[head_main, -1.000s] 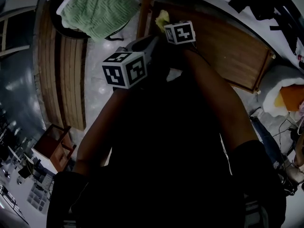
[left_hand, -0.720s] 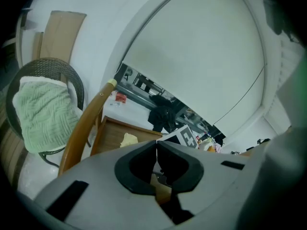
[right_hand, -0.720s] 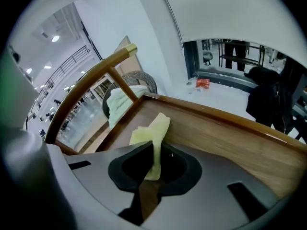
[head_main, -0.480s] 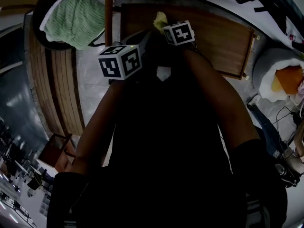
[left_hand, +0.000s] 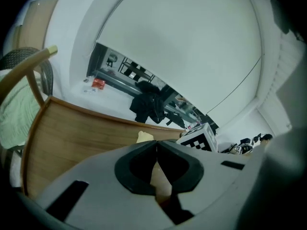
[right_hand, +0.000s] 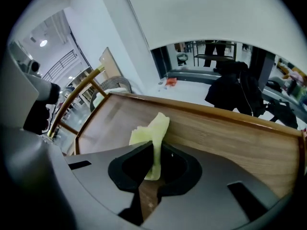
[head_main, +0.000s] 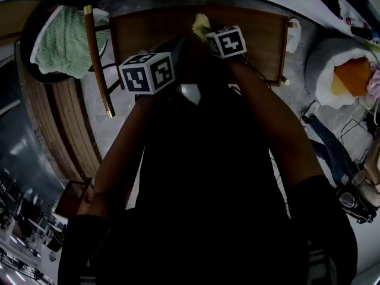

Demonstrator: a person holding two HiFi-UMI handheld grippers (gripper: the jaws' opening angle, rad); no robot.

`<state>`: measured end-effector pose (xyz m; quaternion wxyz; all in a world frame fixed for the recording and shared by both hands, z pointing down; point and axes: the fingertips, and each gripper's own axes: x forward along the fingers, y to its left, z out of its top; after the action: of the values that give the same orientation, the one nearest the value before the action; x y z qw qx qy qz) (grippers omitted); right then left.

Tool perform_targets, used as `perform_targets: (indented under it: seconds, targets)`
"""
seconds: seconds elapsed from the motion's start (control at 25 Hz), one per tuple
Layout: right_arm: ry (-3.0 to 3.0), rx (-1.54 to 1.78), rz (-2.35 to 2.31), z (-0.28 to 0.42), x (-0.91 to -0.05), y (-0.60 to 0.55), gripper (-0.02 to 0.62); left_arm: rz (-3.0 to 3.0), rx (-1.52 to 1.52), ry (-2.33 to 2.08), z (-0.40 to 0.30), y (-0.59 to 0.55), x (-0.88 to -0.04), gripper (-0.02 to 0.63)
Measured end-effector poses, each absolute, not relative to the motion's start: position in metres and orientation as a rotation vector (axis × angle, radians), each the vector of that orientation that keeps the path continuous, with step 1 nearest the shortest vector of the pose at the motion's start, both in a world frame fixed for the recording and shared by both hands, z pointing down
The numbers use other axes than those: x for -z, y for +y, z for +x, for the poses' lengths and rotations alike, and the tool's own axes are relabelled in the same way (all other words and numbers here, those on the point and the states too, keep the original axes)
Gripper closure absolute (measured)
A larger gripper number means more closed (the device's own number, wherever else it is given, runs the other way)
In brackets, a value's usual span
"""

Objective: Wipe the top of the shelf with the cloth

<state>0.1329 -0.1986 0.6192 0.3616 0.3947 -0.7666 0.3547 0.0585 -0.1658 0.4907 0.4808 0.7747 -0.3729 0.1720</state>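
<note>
The only containers lay off to the sides. At the far left, a round dark wicker chair (head_main: pixel 35 16) held a green knit throw (head_main: pixel 62 43) bunched in its seat. At the right, a white bag (head_main: pixel 320 55) gaped open with an orange item (head_main: pixel 351 76) inside it.

The yellow cloth (right_hand: pixel 152 138) was pinched in the right gripper (right_hand: pixel 153 152). Its dark fingers (right_hand: pixel 132 169) were closed tight on the cloth's lower end. From there the cloth stood up and away from the gripper, with its long axis in line with the fingers. Its free tip pointed toward the far side of the shelf top (right_hand: pixel 230 138), and a small flap folded off to the left. In the head view it showed as a pale yellow tuft just beyond the right gripper's marker cube, over the middle of the brown wooden top and near its far edge. Whether it touched the wood could not be told.

The left gripper (left_hand: pixel 156 150) hovered just to the left of the right one, over the same top. Its fingers (left_hand: pixel 136 166) were pressed together with nothing between them, and only wood showed through the gap behind the tips. A brown wooden rail (head_main: pixel 98 58) with a pale tip crossed between the chair and the shelf's left edge.
</note>
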Motion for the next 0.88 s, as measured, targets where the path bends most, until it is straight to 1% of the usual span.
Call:
perform_targets:
  seconds: [0.44, 0.64, 0.88]
  targets:
    - [-1.87, -0.972, 1.218, 0.267, -0.616, -0.189, 0.548, 1.895, -0.495, -0.828, 0.14, -0.159, -0.529, 0.591]
    - [-1.752, -0.995, 1.346, 0.331, -0.611, -0.18, 0.548, 1.932, -0.504, -0.756, 0.178, -0.156, -0.528, 0.591]
    - [-1.566, -0.976, 1.481, 0.381, -0.606, -0.171, 0.548, 1.968, -0.492, -0.725, 0.182, -0.157, -0.518, 0.591]
